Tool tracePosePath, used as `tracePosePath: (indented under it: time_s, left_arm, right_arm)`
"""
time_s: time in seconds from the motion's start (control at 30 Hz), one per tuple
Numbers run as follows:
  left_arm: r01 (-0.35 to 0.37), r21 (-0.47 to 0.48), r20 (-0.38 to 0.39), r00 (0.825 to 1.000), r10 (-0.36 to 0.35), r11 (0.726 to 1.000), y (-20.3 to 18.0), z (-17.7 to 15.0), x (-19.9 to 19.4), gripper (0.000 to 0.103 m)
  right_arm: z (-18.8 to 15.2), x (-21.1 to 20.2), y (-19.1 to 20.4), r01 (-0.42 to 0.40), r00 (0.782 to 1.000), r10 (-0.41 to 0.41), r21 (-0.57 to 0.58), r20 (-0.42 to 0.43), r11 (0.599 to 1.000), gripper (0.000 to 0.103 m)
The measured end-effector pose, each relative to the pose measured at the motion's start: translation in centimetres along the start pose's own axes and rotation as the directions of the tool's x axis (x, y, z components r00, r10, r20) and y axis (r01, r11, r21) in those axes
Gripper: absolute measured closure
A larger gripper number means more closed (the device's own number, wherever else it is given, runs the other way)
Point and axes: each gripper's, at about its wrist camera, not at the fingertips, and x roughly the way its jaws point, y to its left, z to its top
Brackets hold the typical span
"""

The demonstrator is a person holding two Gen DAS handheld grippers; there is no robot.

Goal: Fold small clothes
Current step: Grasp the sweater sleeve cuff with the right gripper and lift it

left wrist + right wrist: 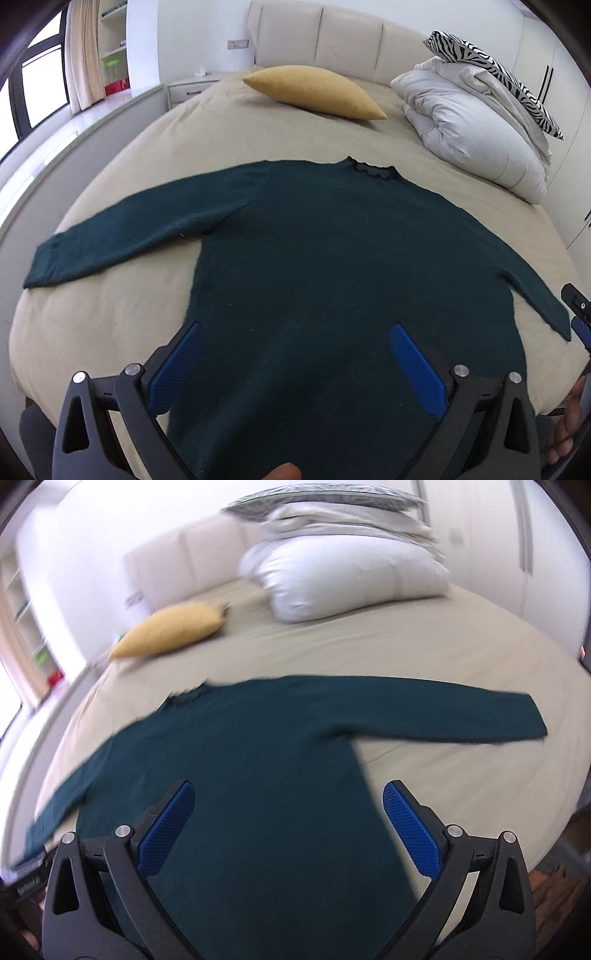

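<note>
bare sheet (110,325) around sweater (332,258) | pillows (469,122) well beyond

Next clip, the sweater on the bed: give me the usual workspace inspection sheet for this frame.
Surface: beige bed sheet, smooth.
Job's things: dark green knit sweater spread flat, both sleeves out, unfolded.
Clutter: mustard yellow cushion, folded white duvet, zebra-print pillow on top of it.
Grippers: left gripper open, empty, above the hem; right gripper open, empty.
Cables: nothing seen.
Surroundings: cream padded headboard, window, shelves.
</note>
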Motion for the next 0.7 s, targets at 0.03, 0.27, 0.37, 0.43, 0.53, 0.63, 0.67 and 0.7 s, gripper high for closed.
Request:
tracePosePath:
  time_s: [0.03, 0.27, 0.37, 0.43, 0.53, 0.63, 0.67, 0.7]
  left_arm:
    - [0.03, -0.015, -0.017, 0.999, -0.031, 0.999, 0.0, 0.1, 0.5, 0.0]
    - [0.156, -0.058, -0.029, 0.987, -0.158, 0.986, -1.6, 1.0, 3.0, 0.0]
    - [0.193, -0.006, -0.013, 0.981, -0.193, 0.981, -3.3, 1.5, 4.1, 0.0]
    - [0.2, 0.017, -0.015, 0.98, -0.2, 0.98, -4.2, 1.7, 4.6, 0.0]
    - [0.185, 0.037, -0.099, 0.979, -0.181, 0.982, -5.6, 2.0, 6.1, 0.0]
    - [0.21, -0.006, -0.153, 0.966, -0.209, 0.978, -5.9, 2.3, 7.5, 0.0]
    - [0.216, -0.013, -0.148, 0.965, -0.215, 0.976, -6.0, 2.4, 7.7, 0.0]
    - [0.222, -0.015, -0.146, 0.964, -0.222, 0.975, -6.1, 2.4, 7.9, 0.0]
  right_arm:
    - [0.8, 0.3, -2.6, 0.01, 1.0, -0.01, 0.057, 0.002, 0.998, 0.0]
    - [2.6, 2.7, -24.6, 0.033, 0.999, -0.046, 0.537, 0.011, 0.843, 0.011]
    - [1.5, 4.5, -31.7, 0.019, 1.0, -0.015, 0.666, -0.011, 0.746, 0.025]
    - [0.9, 5.5, -34.8, 0.01, 1.0, 0.002, 0.706, -0.015, 0.709, 0.034]
    - [0.4, 6.9, -37.5, -0.004, 1.0, 0.021, 0.729, -0.015, 0.685, 0.041]
    - [0.5, 8.2, -39.1, -0.022, 1.0, 0.025, 0.739, 0.007, 0.673, 0.041]
    - [0.8, 8.5, -39.3, -0.022, 1.0, 0.021, 0.742, 0.011, 0.67, 0.041]
    - [1.0, 8.6, -39.6, -0.023, 1.0, 0.016, 0.742, 0.016, 0.67, 0.042]
